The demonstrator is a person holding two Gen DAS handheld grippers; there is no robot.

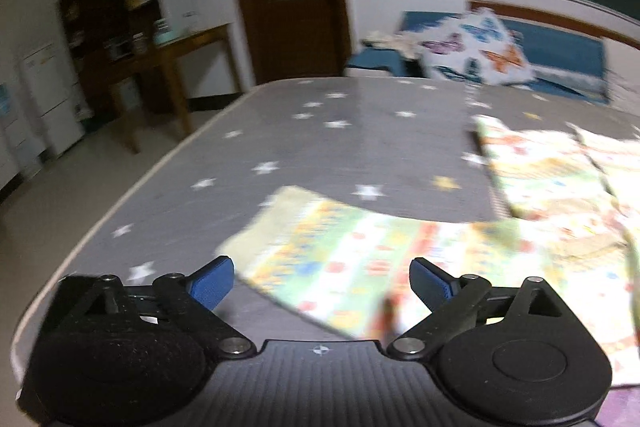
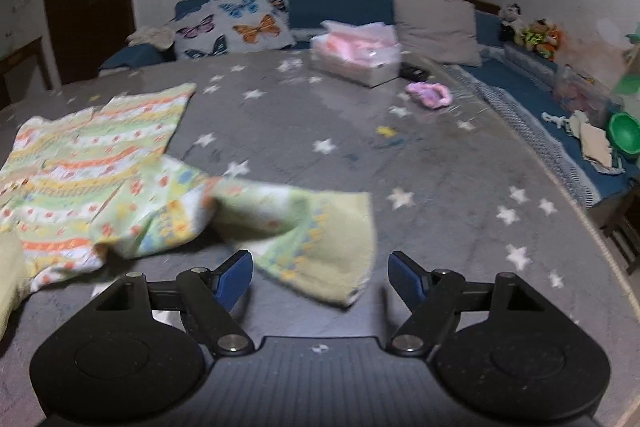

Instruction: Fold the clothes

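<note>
Both my tongs are released, left gripper (image 1: 321,281) and right gripper (image 2: 320,277) poised over the patterned garment's (image 2: 100,179) sleeves near me on the star-print table (image 2: 340,147); I should pinch each cuff squarely, then fold inward evenly.

Pale green garment (image 2: 92,163) with orange and yellow patterned stripes, spread mostly flat, one sleeve rumpled
</note>
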